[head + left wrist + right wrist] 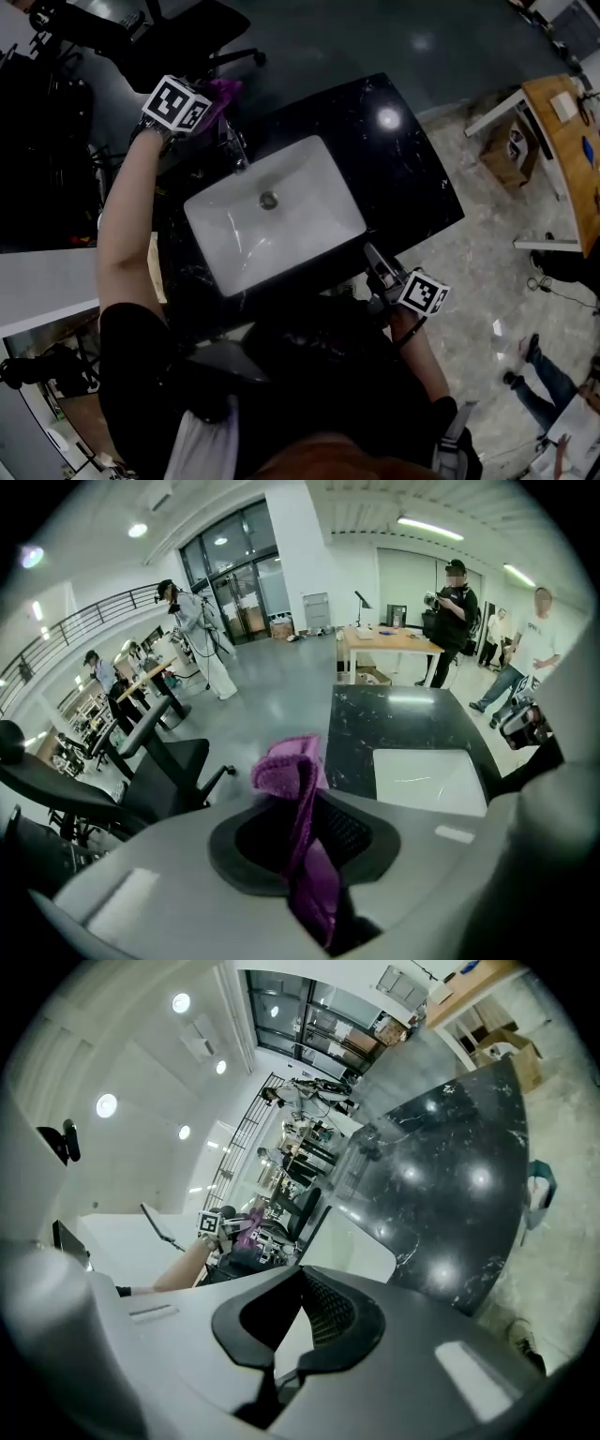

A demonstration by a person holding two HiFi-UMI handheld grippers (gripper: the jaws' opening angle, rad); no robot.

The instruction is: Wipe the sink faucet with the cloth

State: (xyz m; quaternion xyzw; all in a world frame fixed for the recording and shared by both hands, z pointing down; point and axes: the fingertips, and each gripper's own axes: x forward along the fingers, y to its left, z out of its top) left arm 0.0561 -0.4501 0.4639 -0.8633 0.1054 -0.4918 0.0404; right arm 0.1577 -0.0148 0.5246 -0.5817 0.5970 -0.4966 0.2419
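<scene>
A purple cloth (226,91) hangs from my left gripper (212,107), which is shut on it just beyond the far left corner of the white sink (309,246). The chrome faucet (236,150) stands at the sink's far rim, just below that gripper and apart from the cloth. In the left gripper view the cloth (302,799) is pinched between the jaws, folded over at its top. My right gripper (373,253) is shut with nothing in it, near the front right corner of the black countertop (403,159). The right gripper view shows the sink (354,1243) and the cloth (251,1219) far off.
A black office chair (178,42) stands behind the counter, close to the left gripper. A wooden desk (570,141) and a cardboard box (511,148) are off to the right. Several people (455,621) stand across the room.
</scene>
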